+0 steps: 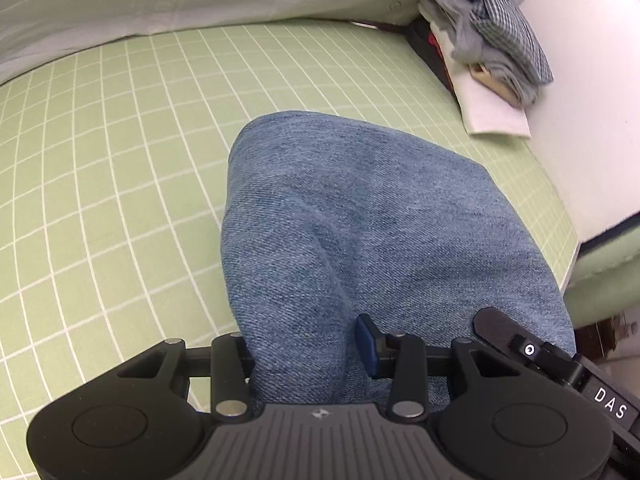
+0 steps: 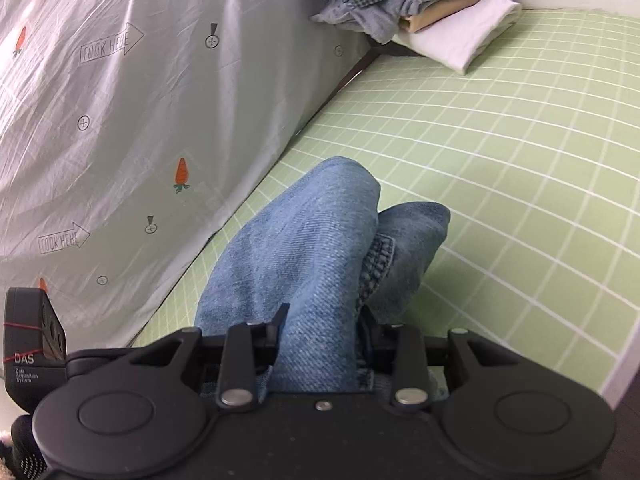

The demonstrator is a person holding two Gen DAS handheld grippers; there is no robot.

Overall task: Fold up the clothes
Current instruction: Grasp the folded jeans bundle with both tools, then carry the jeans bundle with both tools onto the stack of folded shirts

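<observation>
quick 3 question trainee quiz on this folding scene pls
1. True or false: both tongs, the left tongs and the right tongs, are shut on the blue denim garment.
2. What covers the bed? A) light green sheet with a white grid B) plain grey blanket
3. Fill in: the stack of folded clothes has a ____ patterned shirt on top.

Key: 1 true; 2 A, the sheet; 3 checked.
</observation>
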